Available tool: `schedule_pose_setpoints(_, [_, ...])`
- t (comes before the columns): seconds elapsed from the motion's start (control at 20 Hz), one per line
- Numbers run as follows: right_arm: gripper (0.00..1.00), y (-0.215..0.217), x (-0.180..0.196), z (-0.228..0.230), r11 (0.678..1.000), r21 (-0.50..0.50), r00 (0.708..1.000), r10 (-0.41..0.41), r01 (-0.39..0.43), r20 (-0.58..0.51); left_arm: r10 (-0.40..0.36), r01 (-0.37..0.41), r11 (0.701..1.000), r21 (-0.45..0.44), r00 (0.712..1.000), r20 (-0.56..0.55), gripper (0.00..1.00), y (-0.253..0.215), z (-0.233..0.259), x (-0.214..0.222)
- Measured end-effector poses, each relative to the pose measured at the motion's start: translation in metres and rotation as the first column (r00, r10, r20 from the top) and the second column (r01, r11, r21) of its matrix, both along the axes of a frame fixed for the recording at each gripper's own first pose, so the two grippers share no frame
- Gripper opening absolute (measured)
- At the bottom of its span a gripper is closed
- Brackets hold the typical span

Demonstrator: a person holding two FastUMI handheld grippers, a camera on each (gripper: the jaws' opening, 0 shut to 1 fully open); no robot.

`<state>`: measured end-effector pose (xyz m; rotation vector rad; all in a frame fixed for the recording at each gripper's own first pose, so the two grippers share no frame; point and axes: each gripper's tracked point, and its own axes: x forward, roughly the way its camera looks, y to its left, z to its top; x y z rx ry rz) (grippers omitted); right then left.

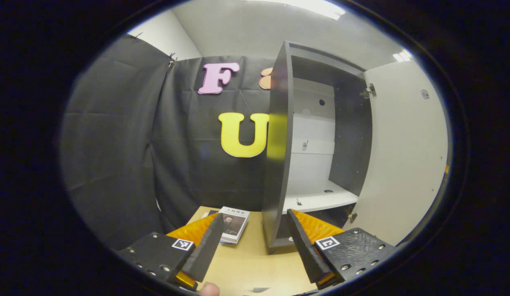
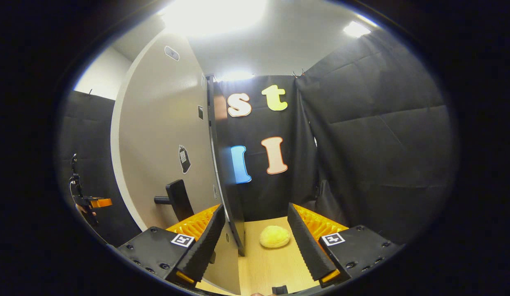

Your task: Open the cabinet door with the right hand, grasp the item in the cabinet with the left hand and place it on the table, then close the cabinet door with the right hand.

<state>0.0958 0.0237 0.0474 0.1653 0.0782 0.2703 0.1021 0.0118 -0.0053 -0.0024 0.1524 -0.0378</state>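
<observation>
While the cabinet door (image 1: 407, 152) stands swung wide on its hinges, I hold my left tongs (image 1: 252, 242) spread wide with nothing between them, low over the counter (image 1: 255, 267), pointing at the cabinet (image 1: 279, 144). Its white shelf (image 1: 320, 199) looks bare to me, and a small booklet (image 1: 234, 224) lies flat on the counter just left of the cabinet's side wall; I take that for the item, already set down (though I cannot be sure it is the one). My right tongs (image 2: 252, 242) are also wide and hold nothing, straddling the door's free edge (image 2: 222, 172), with the dark handle (image 2: 176, 199) on the face to the left of them.

So the step in hand, as I judge it, is closing. I would press the door's face near the handle and follow its arc instead of shoving straight, keeping the fingers off the thin edge.

For room: my left tongs sit in front of the cabinet mouth and should draw back first. A yellow soft lump (image 2: 275, 237) rests on the counter beyond the door, seemingly outside its sweep.
</observation>
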Motion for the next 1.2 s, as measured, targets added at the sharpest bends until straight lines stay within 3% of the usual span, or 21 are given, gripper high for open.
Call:
schedule_pose_setpoints(0.15, [0.96, 0.009, -0.008, -0.007, 0.998, 0.069, 0.999, -0.003, 0.006, -0.039, 0.023, -0.023, 0.999, 0.041, 1.0, -0.013, 0.92, 0.014, -0.007, 0.001])
schedule_pose_setpoints(0.3, [0.96, 0.028, -0.011, -0.004, 0.998, 0.064, 0.999, 0.009, -0.006, -0.039, 0.024, -0.024, 0.999, 0.026, 0.999, -0.029, 0.92, 0.017, -0.016, -0.003])
schedule_pose_setpoints(0.65, [0.97, 0.103, -0.03, -0.001, 0.984, 0.051, 0.984, 0.172, -0.17, -0.048, 0.064, -0.062, 0.997, 0.044, 0.997, -0.043, 0.92, 0.04, -0.023, -0.019])
schedule_pose_setpoints(1.2, [0.96, 0.194, -0.03, -0.005, 0.937, 0.08, 0.936, 0.346, -0.341, -0.066, 0.166, -0.166, 0.986, 0.007, 0.985, -0.045, 0.92, 0.079, -0.024, -0.05])
